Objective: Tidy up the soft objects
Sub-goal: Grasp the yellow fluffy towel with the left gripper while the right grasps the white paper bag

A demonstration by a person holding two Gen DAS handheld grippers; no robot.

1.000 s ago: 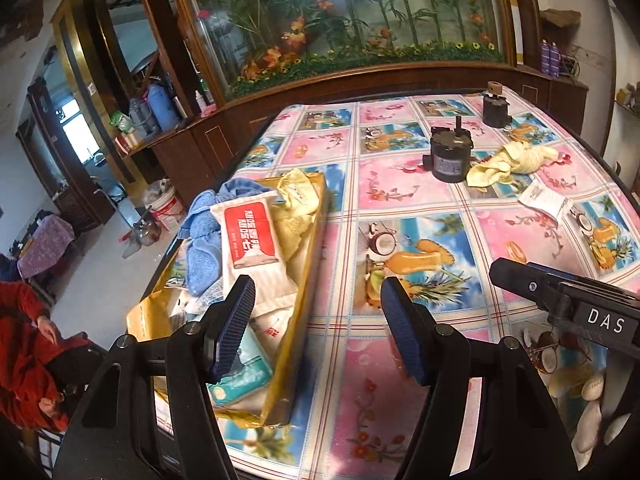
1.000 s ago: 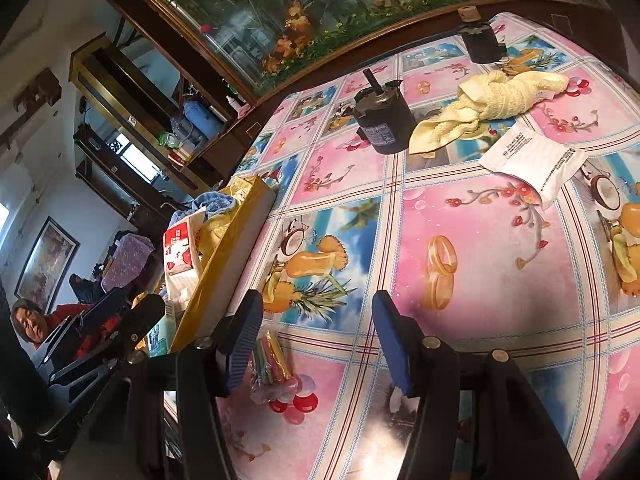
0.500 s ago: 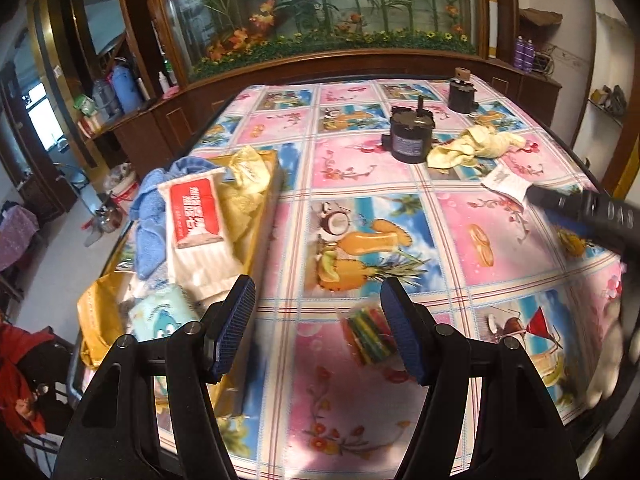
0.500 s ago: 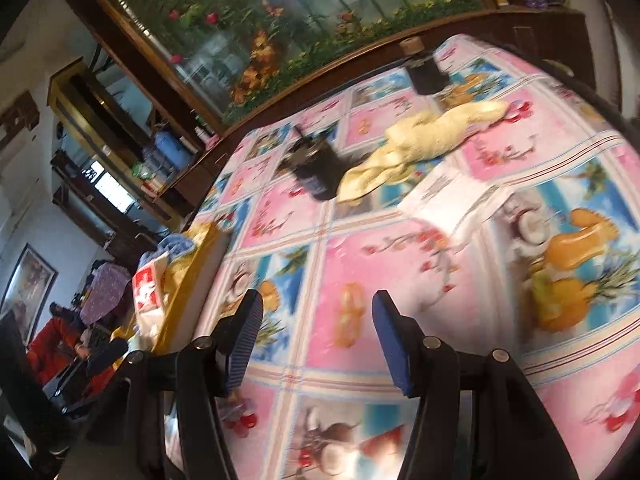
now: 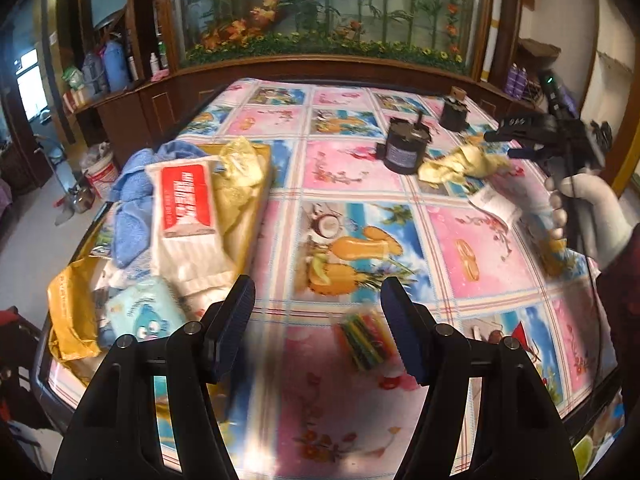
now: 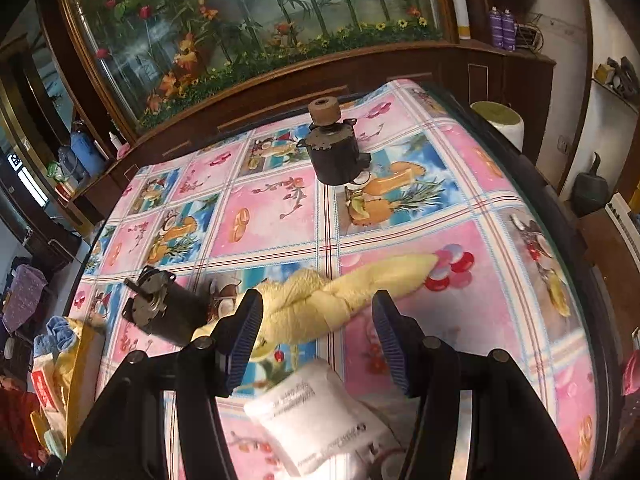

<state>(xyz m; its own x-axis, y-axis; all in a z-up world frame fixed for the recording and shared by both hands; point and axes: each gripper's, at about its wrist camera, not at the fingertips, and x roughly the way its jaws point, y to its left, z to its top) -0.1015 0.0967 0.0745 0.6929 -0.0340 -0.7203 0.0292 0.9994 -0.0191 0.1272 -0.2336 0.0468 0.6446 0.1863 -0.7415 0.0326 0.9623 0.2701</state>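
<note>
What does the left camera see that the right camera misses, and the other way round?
Only the left wrist view shows the bundle of coloured sticks on the tablecloth, the light blue cartoon pack, and the gloved hand holding the right tool.

Only the right wrist view shows the white stool beyond the table.

Both show the yellow towel, the white packet, two dark motors, and the gold tray of soft things.

The table (image 6: 500, 208) bears a yellow cloth (image 6: 332, 296), two motors (image 6: 334, 152) and a tray (image 5: 256, 216).
</note>
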